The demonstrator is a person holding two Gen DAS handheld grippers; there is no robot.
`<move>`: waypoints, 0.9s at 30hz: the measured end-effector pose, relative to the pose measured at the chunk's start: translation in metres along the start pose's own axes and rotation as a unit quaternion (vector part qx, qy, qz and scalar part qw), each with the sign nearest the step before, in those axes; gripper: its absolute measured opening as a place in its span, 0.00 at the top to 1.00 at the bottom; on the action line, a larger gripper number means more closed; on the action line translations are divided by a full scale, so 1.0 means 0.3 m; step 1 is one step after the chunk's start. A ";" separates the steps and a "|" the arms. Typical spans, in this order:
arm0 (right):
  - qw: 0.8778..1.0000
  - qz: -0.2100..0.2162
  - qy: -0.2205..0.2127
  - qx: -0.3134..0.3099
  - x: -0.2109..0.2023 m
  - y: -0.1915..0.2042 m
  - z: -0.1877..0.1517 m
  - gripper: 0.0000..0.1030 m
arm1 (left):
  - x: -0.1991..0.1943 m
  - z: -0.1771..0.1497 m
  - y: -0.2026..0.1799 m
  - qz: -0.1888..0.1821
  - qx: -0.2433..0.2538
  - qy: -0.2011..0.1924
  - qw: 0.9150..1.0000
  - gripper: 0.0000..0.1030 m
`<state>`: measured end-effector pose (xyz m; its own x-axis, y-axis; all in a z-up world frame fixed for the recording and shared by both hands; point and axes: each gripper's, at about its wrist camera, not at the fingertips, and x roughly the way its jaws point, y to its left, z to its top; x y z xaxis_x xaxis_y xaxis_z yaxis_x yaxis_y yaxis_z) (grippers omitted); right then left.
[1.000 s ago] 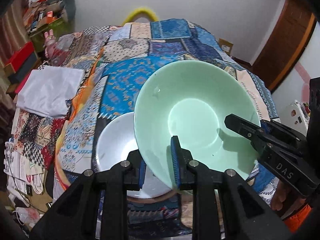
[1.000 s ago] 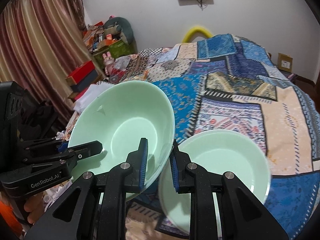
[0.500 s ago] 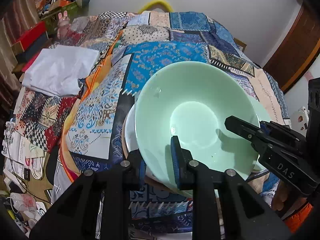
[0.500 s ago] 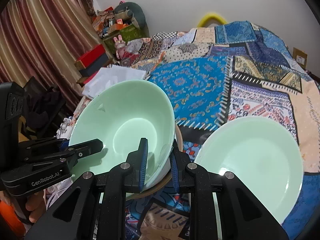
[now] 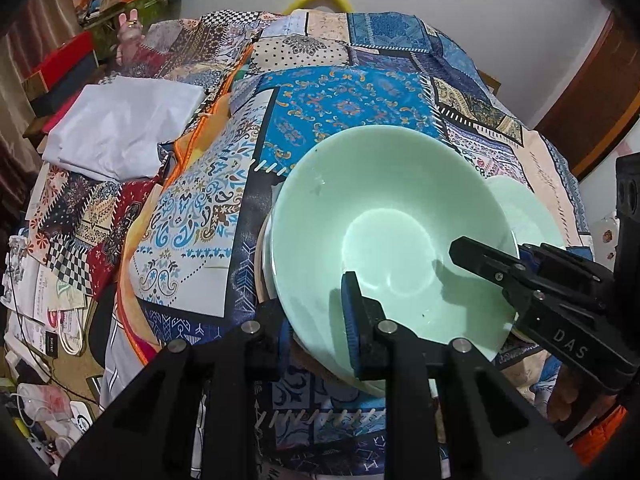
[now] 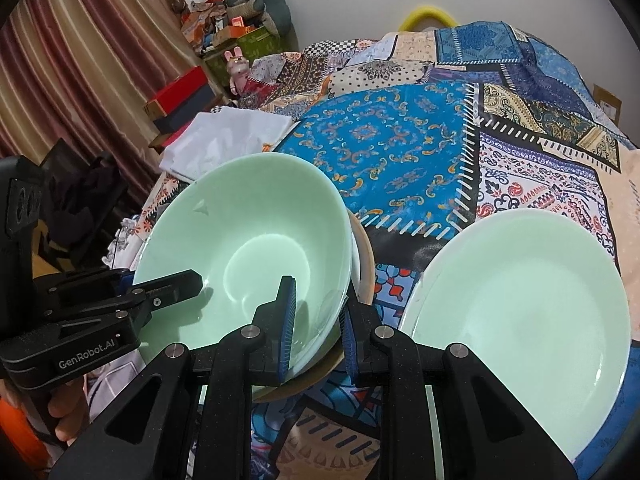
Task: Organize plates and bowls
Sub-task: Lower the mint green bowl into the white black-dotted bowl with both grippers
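Note:
A pale green bowl (image 5: 380, 208) (image 6: 240, 220) is held tilted by both grippers at its near rim. My left gripper (image 5: 316, 332) is shut on the rim, one pad inside the bowl and one outside. My right gripper (image 6: 316, 332) is shut on the rim at another spot. Each gripper shows in the other's view: the right one (image 5: 500, 264) and the left one (image 6: 168, 284). The green bowl rests in a white bowl, of which only a sliver shows, over a tan dish (image 6: 366, 268). To the right lies a green plate (image 6: 520, 320) (image 5: 520, 208).
All of it lies on a patchwork bedspread (image 5: 352, 108). A folded white cloth (image 5: 120, 128) lies at the bed's left edge. Papers and cables litter the floor (image 5: 40, 320) on the left. Curtains (image 6: 80, 60) and boxes stand beyond, and a wooden door (image 5: 580, 112) is on the right.
Both grippers have come down with the green bowl. It now covers the white bowl, which was in plain sight beside it before. The bedspread and the plate look nearer.

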<state>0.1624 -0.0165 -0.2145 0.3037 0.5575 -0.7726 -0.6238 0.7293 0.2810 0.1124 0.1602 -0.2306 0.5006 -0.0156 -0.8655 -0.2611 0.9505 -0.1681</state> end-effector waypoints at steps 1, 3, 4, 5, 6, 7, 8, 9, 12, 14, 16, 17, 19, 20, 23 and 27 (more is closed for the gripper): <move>1.000 0.001 -0.001 0.001 -0.001 0.000 0.002 0.81 | 0.005 0.002 0.001 0.000 0.000 0.001 1.000 0.79; 1.000 0.002 -0.001 0.003 -0.004 -0.003 0.004 0.81 | 0.016 0.005 0.007 -0.004 -0.006 0.002 1.000 0.79; 1.000 0.002 -0.002 0.004 -0.009 -0.003 0.004 0.81 | 0.021 0.005 0.010 -0.004 -0.008 0.003 1.000 0.79; 1.000 0.003 -0.004 0.004 -0.012 -0.002 0.002 0.80 | 0.024 0.003 0.010 -0.001 -0.008 0.002 1.000 0.79; 1.000 0.004 -0.004 0.004 -0.012 0.000 0.000 0.80 | 0.025 0.002 0.009 0.003 -0.006 -0.002 1.000 0.79; 1.000 0.004 -0.004 0.002 -0.014 0.000 -0.003 0.80 | 0.027 0.001 0.005 0.008 -0.001 -0.005 1.000 0.79; 1.000 0.002 -0.004 0.000 -0.014 0.002 -0.004 0.80 | 0.028 0.000 0.001 0.014 0.004 -0.008 1.000 0.79; 1.000 0.000 -0.004 -0.002 -0.014 0.004 -0.004 0.80 | 0.030 0.000 -0.003 0.018 0.007 -0.010 1.000 0.79; 1.000 -0.005 -0.005 -0.002 -0.018 -0.005 -0.004 0.79 | 0.039 0.001 -0.017 0.034 0.023 -0.013 0.999 0.79; 1.000 0.005 -0.021 0.010 -0.038 -0.026 -0.009 0.79 | 0.037 0.002 -0.025 0.039 0.030 -0.019 0.999 0.79; 0.999 0.017 -0.030 0.022 -0.059 -0.045 -0.011 0.79 | 0.037 0.006 -0.028 0.040 0.034 -0.021 0.998 0.79; 0.999 0.020 -0.033 0.024 -0.063 -0.050 -0.011 0.79 | 0.037 0.009 -0.028 0.041 0.034 -0.022 0.998 0.79; 0.999 0.019 -0.034 0.026 -0.067 -0.057 -0.011 0.79 | 0.041 0.017 -0.029 0.040 0.034 -0.020 0.998 0.79; 0.999 0.021 -0.034 0.028 -0.067 -0.061 -0.013 0.79 | 0.043 0.021 -0.029 0.039 0.034 -0.017 0.999 0.79; 0.999 0.026 -0.029 0.032 -0.063 -0.071 -0.015 0.79 | 0.043 0.032 -0.030 0.039 0.031 -0.008 0.999 0.79; 0.999 0.027 -0.021 0.033 -0.057 -0.086 -0.013 0.79 | 0.032 0.043 -0.035 0.032 0.027 0.005 0.999 0.76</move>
<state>0.1706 -0.0465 -0.2108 0.3020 0.6119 -0.7310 -0.5919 0.7214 0.3594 0.1305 0.1541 -0.2311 0.4763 0.0423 -0.8783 -0.2478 0.9648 -0.0879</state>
